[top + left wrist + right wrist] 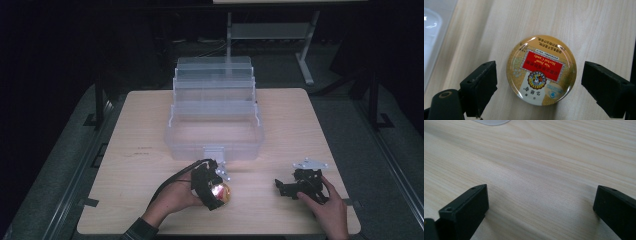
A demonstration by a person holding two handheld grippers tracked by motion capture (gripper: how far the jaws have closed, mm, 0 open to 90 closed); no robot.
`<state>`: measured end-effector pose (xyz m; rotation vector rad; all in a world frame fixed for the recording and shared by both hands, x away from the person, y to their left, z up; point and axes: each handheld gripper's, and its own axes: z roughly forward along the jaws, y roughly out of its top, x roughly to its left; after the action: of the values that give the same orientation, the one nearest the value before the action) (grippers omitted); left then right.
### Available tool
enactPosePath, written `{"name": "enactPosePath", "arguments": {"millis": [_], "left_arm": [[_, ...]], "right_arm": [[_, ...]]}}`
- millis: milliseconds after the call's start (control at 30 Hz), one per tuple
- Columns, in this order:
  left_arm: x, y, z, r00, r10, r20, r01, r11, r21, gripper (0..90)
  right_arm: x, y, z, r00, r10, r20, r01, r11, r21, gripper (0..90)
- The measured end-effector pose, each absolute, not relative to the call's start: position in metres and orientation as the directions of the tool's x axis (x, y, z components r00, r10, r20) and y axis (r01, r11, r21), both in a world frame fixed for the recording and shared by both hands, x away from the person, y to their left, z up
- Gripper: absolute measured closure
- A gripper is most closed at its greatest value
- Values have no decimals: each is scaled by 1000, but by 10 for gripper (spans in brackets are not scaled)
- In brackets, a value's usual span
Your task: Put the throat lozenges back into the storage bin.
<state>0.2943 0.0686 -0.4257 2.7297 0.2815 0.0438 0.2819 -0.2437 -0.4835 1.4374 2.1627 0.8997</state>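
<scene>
On the pale wooden table (150, 150) a round, gold-coloured candy tin with a red label (541, 70) lies flat, lid up, near the front edge and left of centre; being round, it has no long axis to speak of, though its printed text reads upside down in the left gripper view, so the top of the label points back towards that gripper. The left gripper (212, 187), held in the person's left hand (175, 198), sits over the tin; its two black jaws stand wide apart, one on each side of the tin, with bare wood showing between each jaw and the tin's rim, so it has hold of nothing. In the high view the tin (221, 193) glints just beside the gripper's tip. The right gripper (287, 188), in the right hand (327, 207), rests low at the front right, well apart from the tin; its jaws gape wide over bare wood, gripping nothing. Behind the tin, towards the middle of the table, stands a clear plastic tiered storage box (215, 120), opened out in steps; its front latch (214, 152) faces the person.
</scene>
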Motion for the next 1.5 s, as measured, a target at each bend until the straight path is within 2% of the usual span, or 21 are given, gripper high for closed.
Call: {"name": "enactPosePath", "arguments": {"millis": [600, 933, 1500], "left_arm": [[298, 48, -442, 988, 156, -2, 150, -943, 296, 127], [298, 48, -442, 988, 153, 1, 146, -945, 292, 187], [298, 53, -438, 986, 168, -15, 165, -942, 293, 196]], "right_arm": [[282, -244, -483, -397, 917, 28, 667, 267, 696, 0], [282, -244, -483, -397, 917, 28, 667, 267, 696, 0], [282, -244, -483, -397, 918, 28, 667, 267, 696, 0]]}}
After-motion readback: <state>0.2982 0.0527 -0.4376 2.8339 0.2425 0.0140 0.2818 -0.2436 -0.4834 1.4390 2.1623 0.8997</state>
